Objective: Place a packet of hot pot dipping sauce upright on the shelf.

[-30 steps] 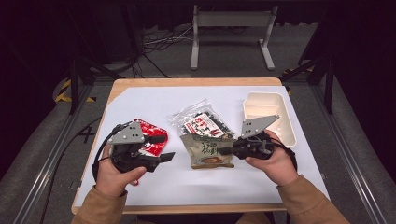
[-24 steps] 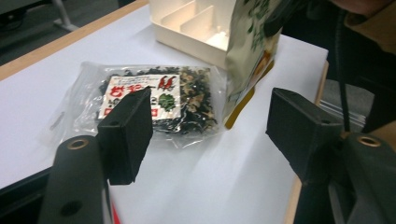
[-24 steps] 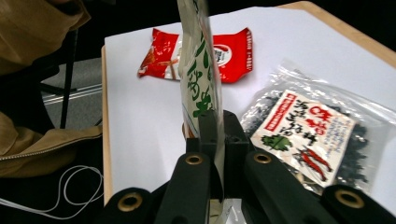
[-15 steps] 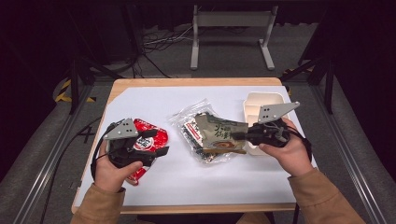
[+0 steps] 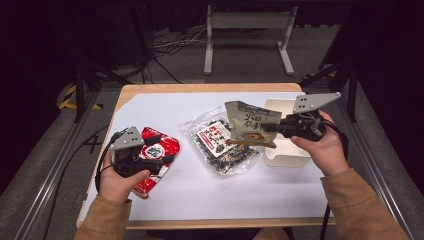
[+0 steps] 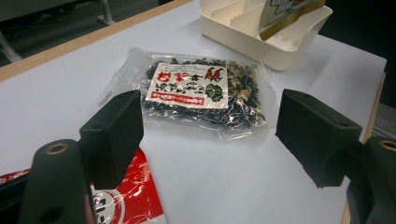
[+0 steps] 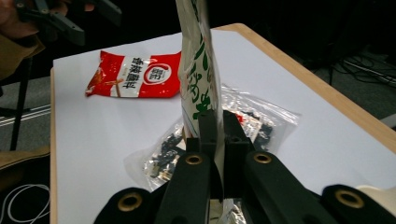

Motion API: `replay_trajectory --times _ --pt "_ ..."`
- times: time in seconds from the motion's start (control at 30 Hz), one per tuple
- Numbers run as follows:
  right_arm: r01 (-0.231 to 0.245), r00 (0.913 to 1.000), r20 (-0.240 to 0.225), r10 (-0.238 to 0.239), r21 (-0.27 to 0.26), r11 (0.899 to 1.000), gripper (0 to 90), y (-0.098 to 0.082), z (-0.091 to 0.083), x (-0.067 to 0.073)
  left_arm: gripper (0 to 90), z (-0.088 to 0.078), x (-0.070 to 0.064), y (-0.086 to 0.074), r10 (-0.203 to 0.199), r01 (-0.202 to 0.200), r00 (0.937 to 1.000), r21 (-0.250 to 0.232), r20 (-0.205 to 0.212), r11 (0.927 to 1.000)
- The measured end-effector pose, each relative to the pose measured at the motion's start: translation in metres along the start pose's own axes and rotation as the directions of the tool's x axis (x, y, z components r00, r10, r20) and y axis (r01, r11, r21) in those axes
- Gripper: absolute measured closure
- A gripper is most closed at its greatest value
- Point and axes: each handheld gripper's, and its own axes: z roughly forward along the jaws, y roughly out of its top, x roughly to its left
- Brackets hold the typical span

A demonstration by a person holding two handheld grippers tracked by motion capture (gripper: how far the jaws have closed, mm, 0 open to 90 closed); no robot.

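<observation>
Compartments of the cream tray [image 5: 280, 156] lay near the desk's [image 5: 165, 107] right edge; the right claw [image 5: 272, 129] pinched a green-printed pouch [image 5: 250, 122] above its rim. The left claw [image 5: 167, 156], just opening, stood spread over the red packet [image 5: 161, 147], gripping nothing.

Chinese characters on red packet [image 7: 135, 74], too small to read

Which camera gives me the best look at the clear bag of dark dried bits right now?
The left gripper view: the clear bag lies unobstructed with its label readable. The high view shows it partly behind the held pouch; the right gripper view shows it cut by the right gripper.
</observation>
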Motion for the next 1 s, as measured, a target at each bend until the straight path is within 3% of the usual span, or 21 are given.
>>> replay_trajectory --times 0.2,0.5,1.0 --pt "0.000 0.9994 0.035 0.000 -0.011 1.000 89.7 0.002 -0.009 -0.017 24.6 -0.001 0.005 -0.004 0.002 -0.002 0.9996 -0.004 -0.027 1.0000" --pt "0.019 0.9966 0.081 -0.017 -0.020 1.000 89.7 0.002 -0.021 -0.036 23.6 -0.003 0.010 -0.008 -0.016 0.015 0.9995 -0.012 -0.026 0.9998" --pt "0.027 0.9902 0.138 -0.023 -0.027 0.999 89.6 -0.003 -0.032 -0.067 26.9 -0.002 0.012 -0.010 -0.003 0.003 0.9994 -0.005 -0.036 1.0000"
